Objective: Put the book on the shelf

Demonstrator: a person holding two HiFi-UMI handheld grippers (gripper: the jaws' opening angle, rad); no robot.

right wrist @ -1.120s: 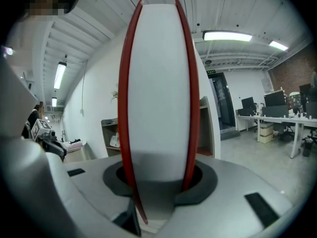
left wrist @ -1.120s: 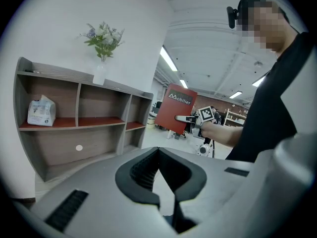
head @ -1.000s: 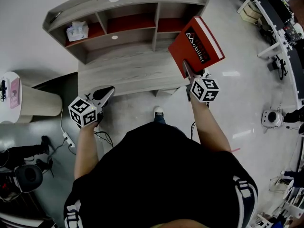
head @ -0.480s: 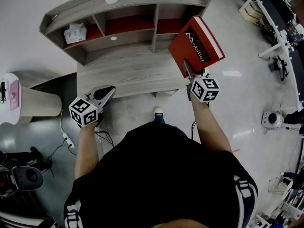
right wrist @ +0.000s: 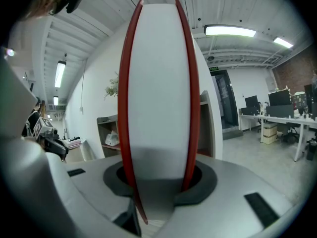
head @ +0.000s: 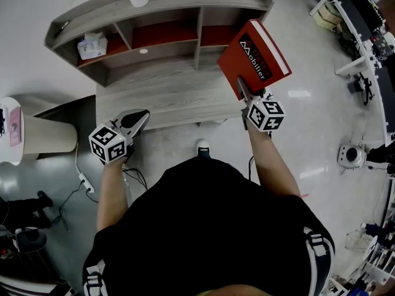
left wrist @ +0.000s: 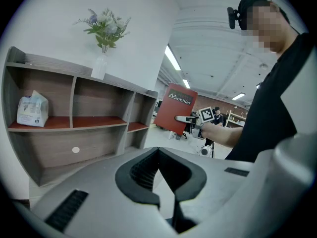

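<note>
Ahead of me, a grey wooden shelf unit (head: 166, 94) with red-lined compartments stands against a white wall (head: 24, 48) on a glossy pale floor (head: 321, 134). A round side table (head: 49, 137) sits to its left, office desks (head: 370, 36) to the right. Strip lights (right wrist: 230, 31) glow on the ribbed ceiling (right wrist: 237, 4).

We tag the book (head: 254, 57) at 1 o'clock in the head view: smooth red cover with a slight sheen, and a matt white paper page block (right wrist: 158, 83). Shelf (head: 162, 82) at 12 o'clock: matt grey wood-grain board with flat red back panels. Floor (head: 308, 128) at 3 o'clock: polished, glossy, with light glare. Left gripper (left wrist: 158, 151) and right gripper (right wrist: 158, 177): matt grey plastic shells with black ribbed rubbery pads (left wrist: 138, 175). Tissue pack (head: 91, 45) at 11 o'clock: crinkly plastic film. Shirt (head: 210, 227) at 6 o'clock: matt black cloth.
</note>
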